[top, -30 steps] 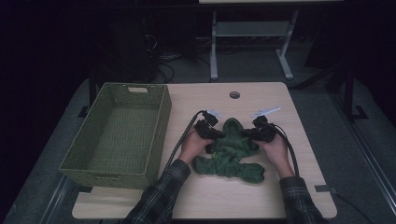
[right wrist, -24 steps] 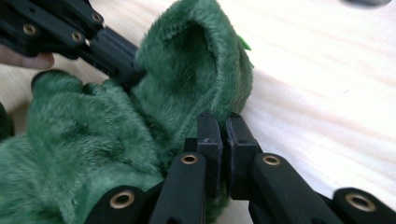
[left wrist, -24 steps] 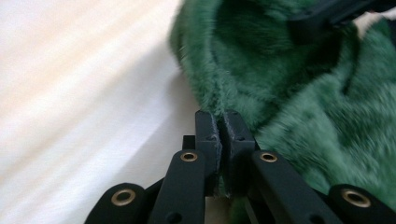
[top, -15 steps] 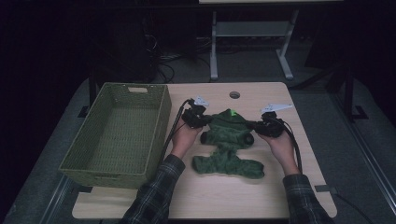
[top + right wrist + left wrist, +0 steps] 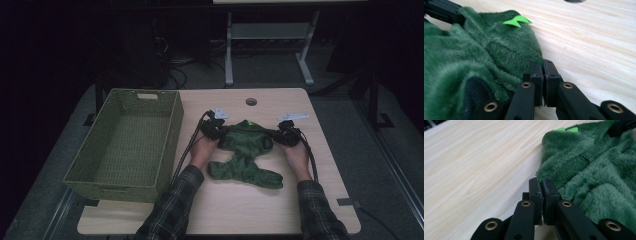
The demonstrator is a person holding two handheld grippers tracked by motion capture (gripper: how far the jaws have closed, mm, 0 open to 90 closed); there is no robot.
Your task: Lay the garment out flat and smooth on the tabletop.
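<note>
Sleeves in plaid come in from the near edge of the tabletop (image 5: 235, 210). Past them a green fleece garment (image 5: 245, 150) lies spread on the wood, its lower part nearest, its upper part stretched between the two hands. Left gripper (image 5: 212, 131) pinches the garment's left edge, jaws closed tight on the fabric; right gripper (image 5: 286, 134) does the same at the right edge. Left of these stands a green basket (image 5: 170, 145). Farther off, a round hole (image 5: 251, 102) marks the tabletop.
</note>
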